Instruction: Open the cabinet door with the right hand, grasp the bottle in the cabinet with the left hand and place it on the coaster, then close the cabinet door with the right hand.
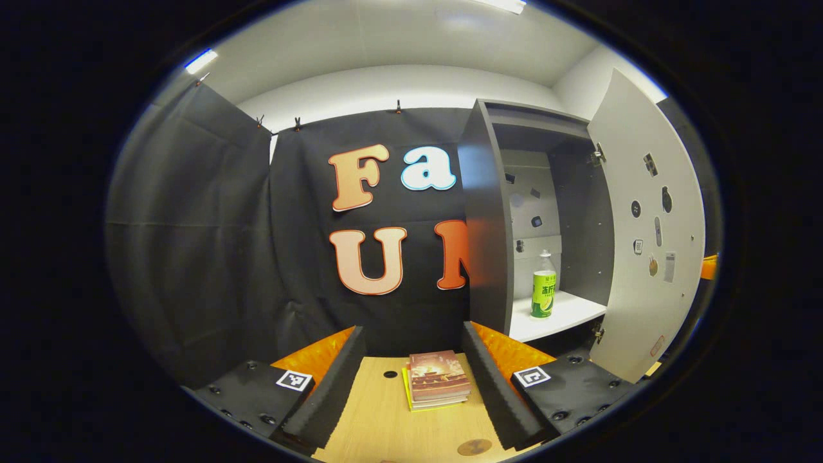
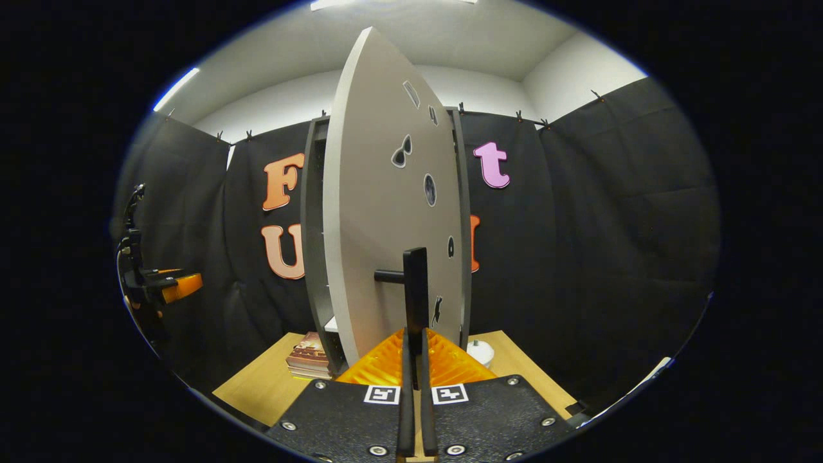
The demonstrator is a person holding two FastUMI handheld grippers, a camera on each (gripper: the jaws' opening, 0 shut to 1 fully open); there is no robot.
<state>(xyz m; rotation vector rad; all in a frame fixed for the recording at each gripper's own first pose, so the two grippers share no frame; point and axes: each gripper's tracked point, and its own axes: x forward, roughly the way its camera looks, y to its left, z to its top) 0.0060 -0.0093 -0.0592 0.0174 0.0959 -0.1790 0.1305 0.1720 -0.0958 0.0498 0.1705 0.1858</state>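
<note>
A clear bottle (image 1: 543,286) with a green label stands upright on the white shelf (image 1: 566,315) inside the dark cabinet (image 1: 485,218). The cabinet's pale door (image 1: 643,244) is swung wide open to the right. My left gripper (image 1: 413,329) is open over the wooden table, well short and left of the bottle. A round brown coaster (image 1: 474,446) lies on the table near its right finger. In the right gripper view my right gripper (image 2: 415,337) is shut on the black upright door handle (image 2: 415,283), with the door (image 2: 386,212) seen nearly edge-on.
A stack of books (image 1: 438,379) lies on the wooden table (image 1: 379,418) between my left fingers, also seen beside the cabinet's foot as books (image 2: 310,357). A small white round object (image 2: 479,350) sits right of the door. The left gripper (image 2: 154,283) shows far left.
</note>
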